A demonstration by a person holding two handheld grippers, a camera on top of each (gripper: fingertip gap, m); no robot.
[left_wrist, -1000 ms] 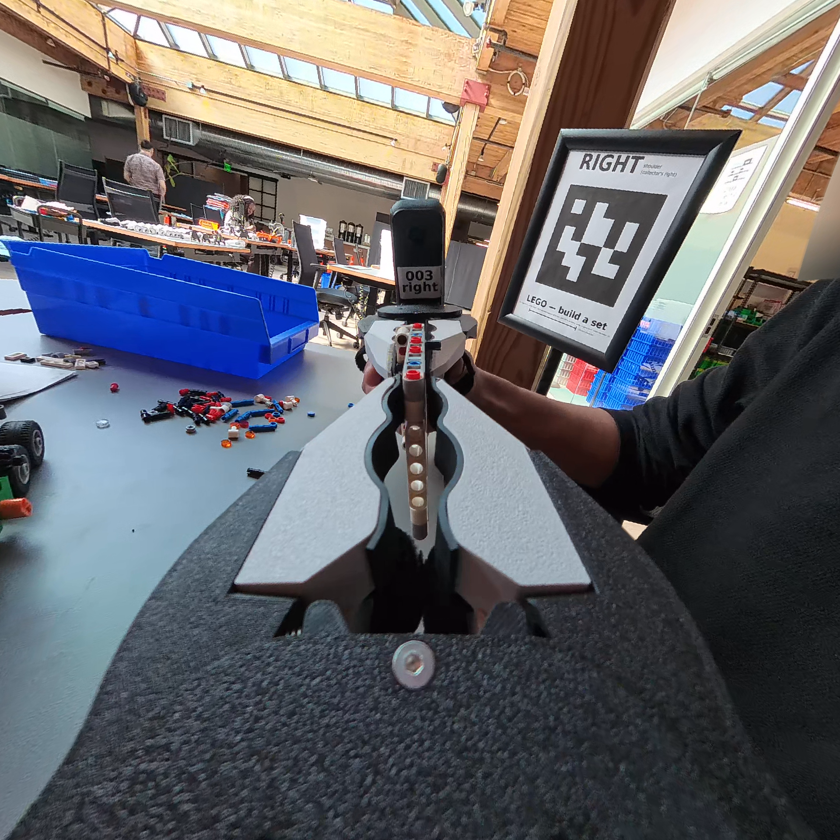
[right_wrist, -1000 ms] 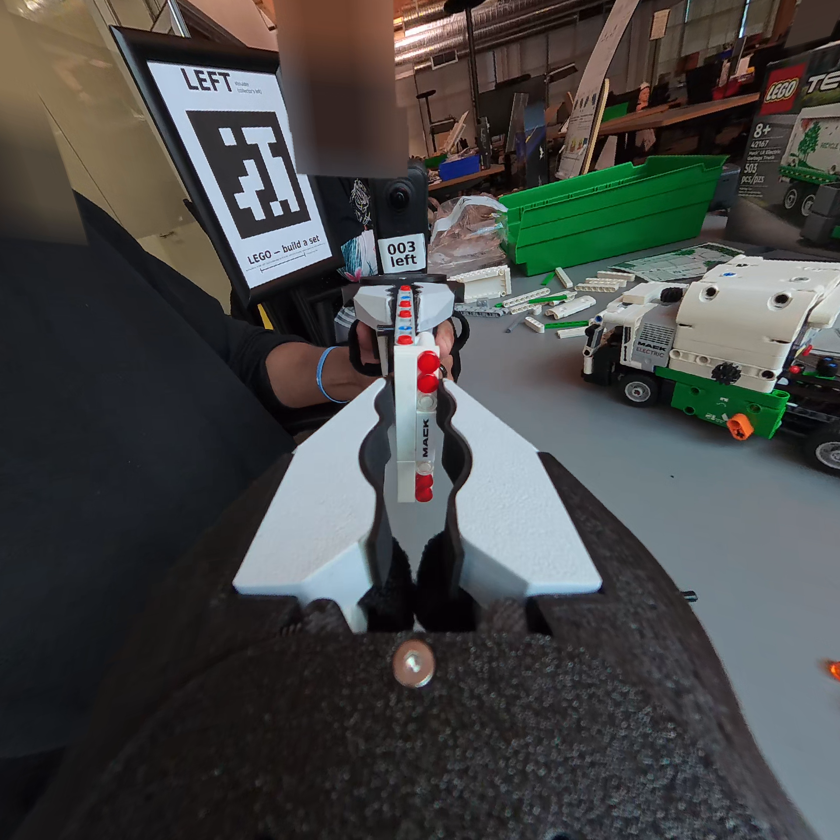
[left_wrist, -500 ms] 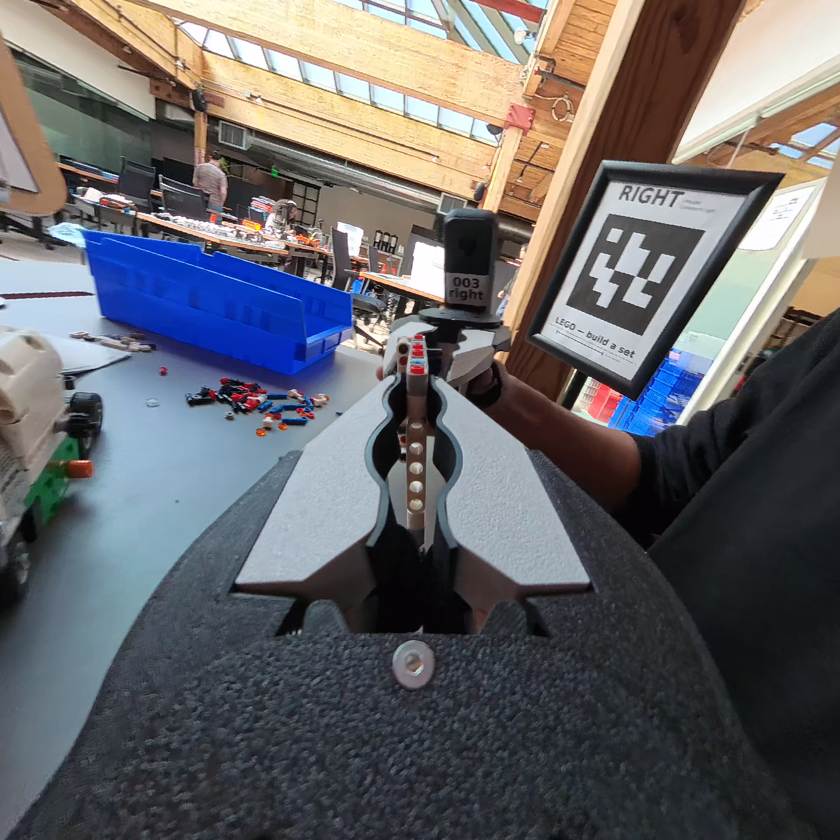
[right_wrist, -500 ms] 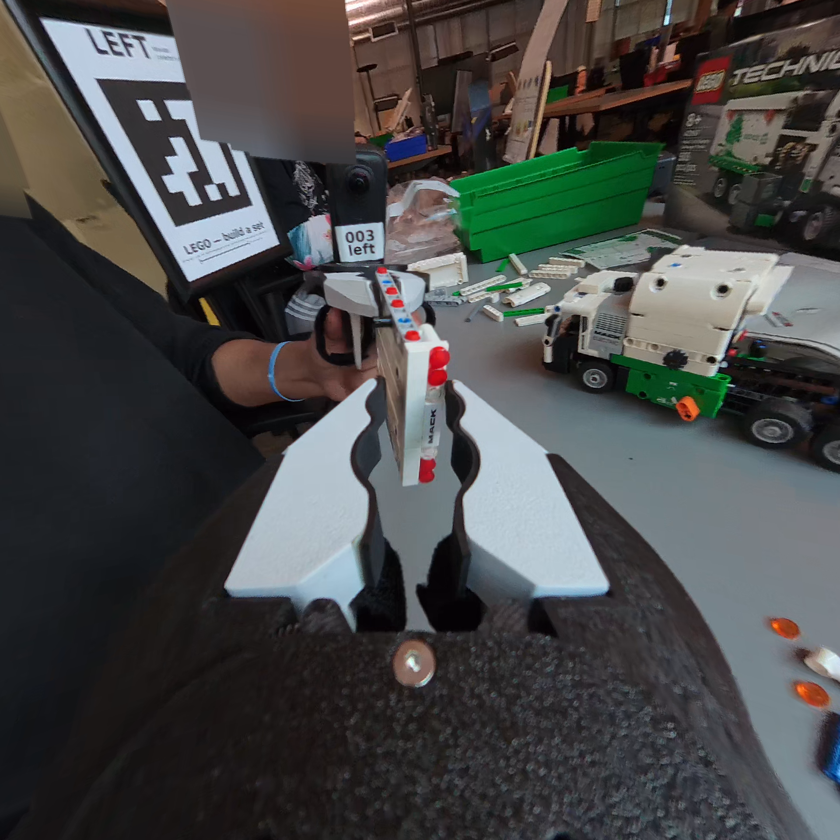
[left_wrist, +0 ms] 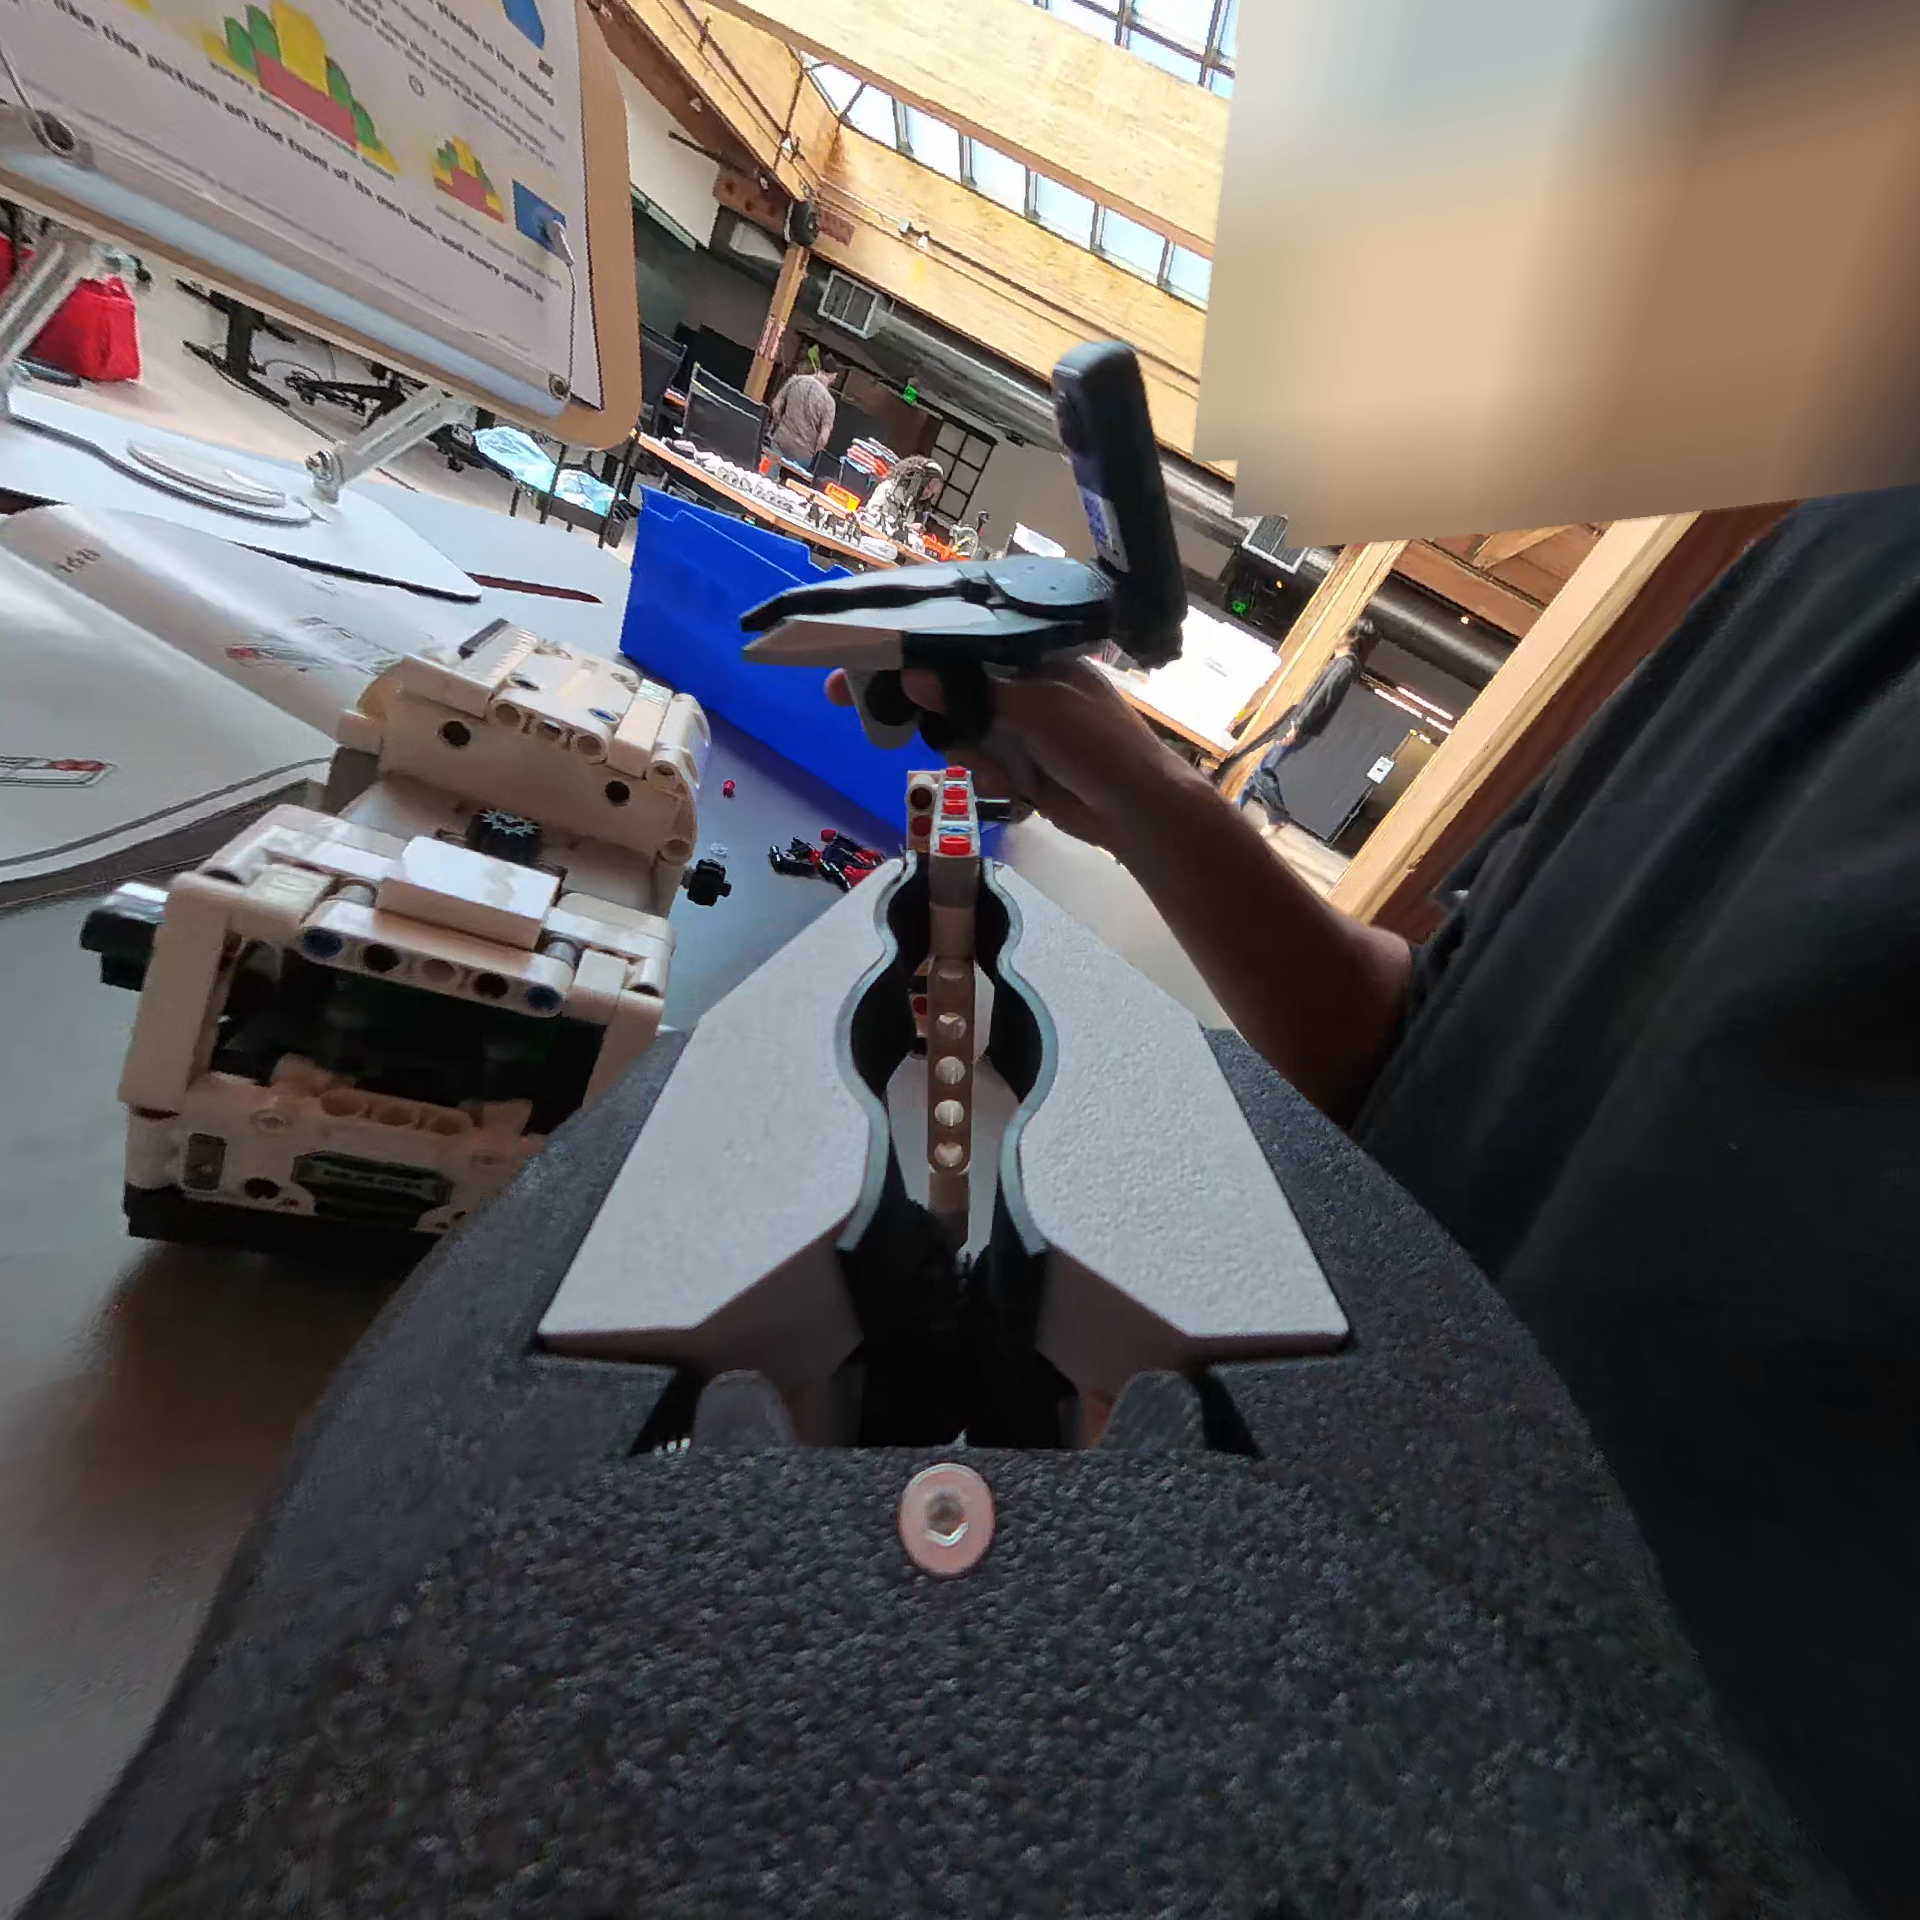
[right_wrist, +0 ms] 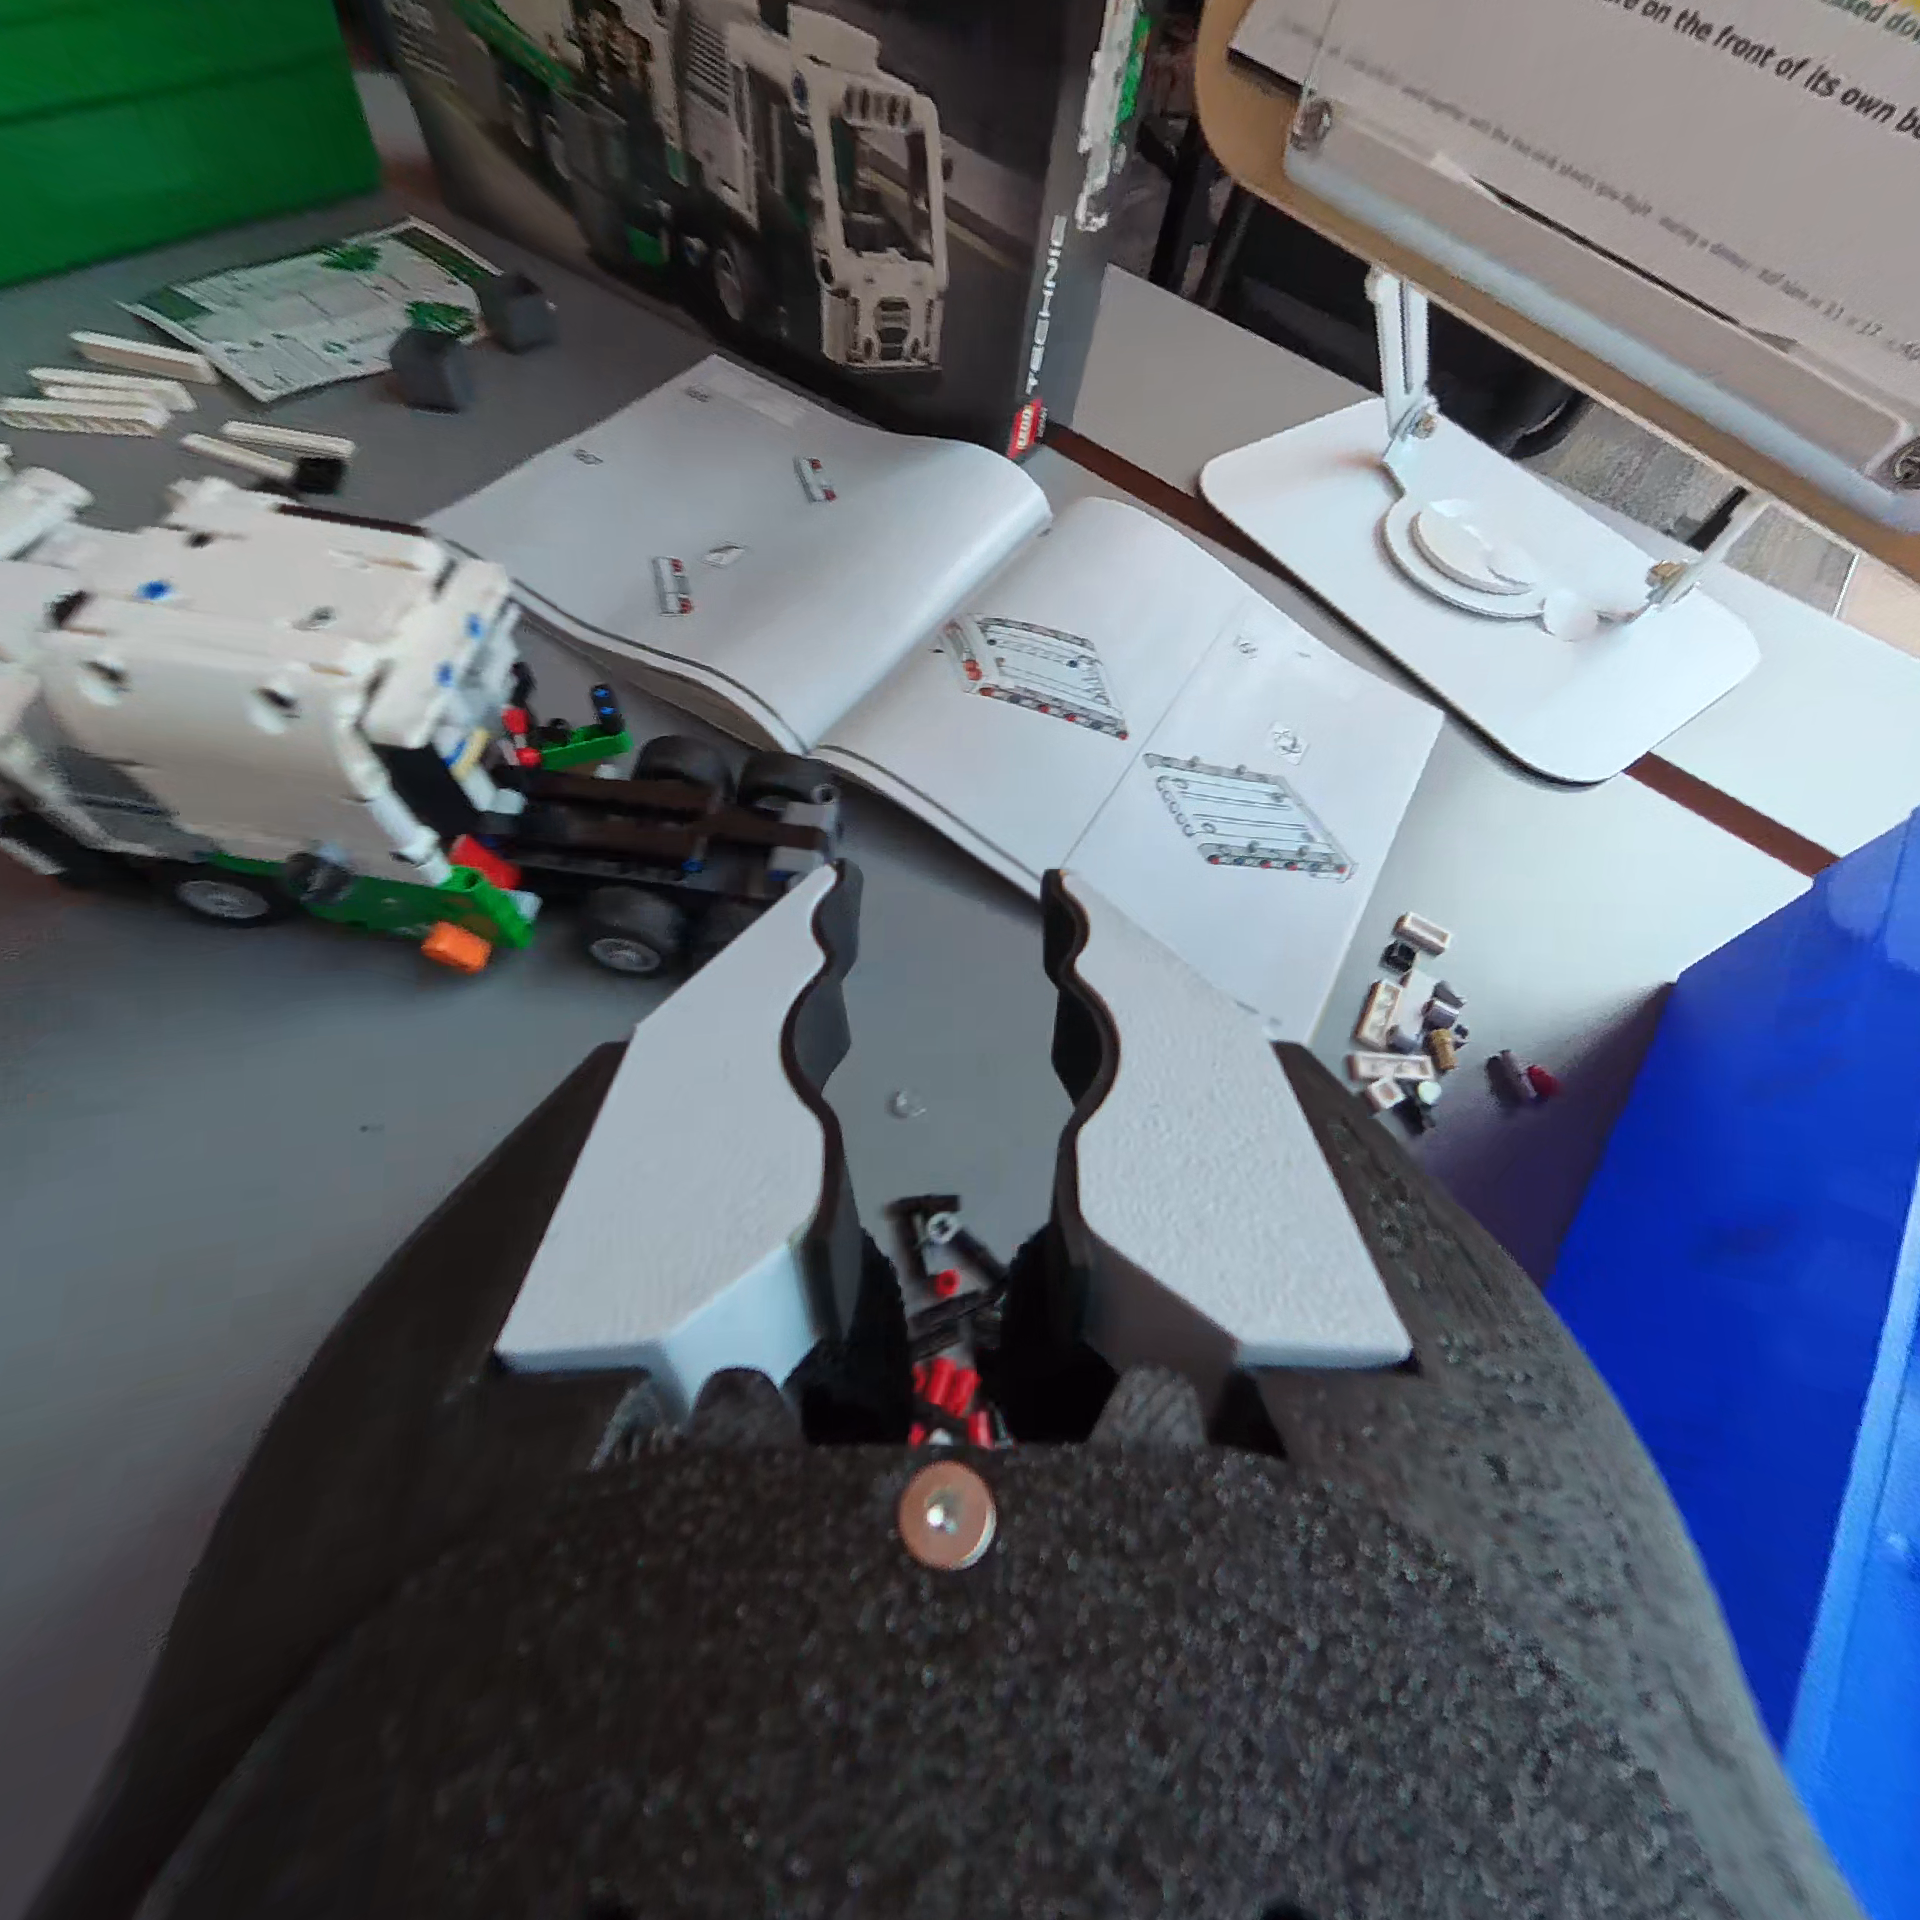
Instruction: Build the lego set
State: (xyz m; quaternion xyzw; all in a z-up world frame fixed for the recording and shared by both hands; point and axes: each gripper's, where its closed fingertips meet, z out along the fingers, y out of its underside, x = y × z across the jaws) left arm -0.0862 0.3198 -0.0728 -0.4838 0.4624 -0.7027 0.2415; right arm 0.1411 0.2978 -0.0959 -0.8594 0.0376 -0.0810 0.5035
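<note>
The left gripper (left_wrist: 948, 883) is pinched edge-on onto a flat white brick panel (left_wrist: 951, 1049) studded with red pins, both fingers pressed against its faces, the panel's pinned end sticking out past the fingertips. Beyond it the right gripper (left_wrist: 758, 639) hangs in a hand (left_wrist: 1049, 748) above the grey table (right_wrist: 260, 1143); its jaws stand spread and bare (only tabletop shows between them). Directly ahead of that open claw lie the black rear chassis of a white and green toy truck (right_wrist: 260, 707) and an open instruction booklet (right_wrist: 1039, 665). A scatter of small black and red pins (right_wrist: 945, 1299) sits under the gripper. A blue bin (right_wrist: 1766, 1195) walls off the right side, loose small parts (right_wrist: 1413, 1029) beside it, with a white stand base (right_wrist: 1475, 592) and the set's box (right_wrist: 779, 187) farther back.
</note>
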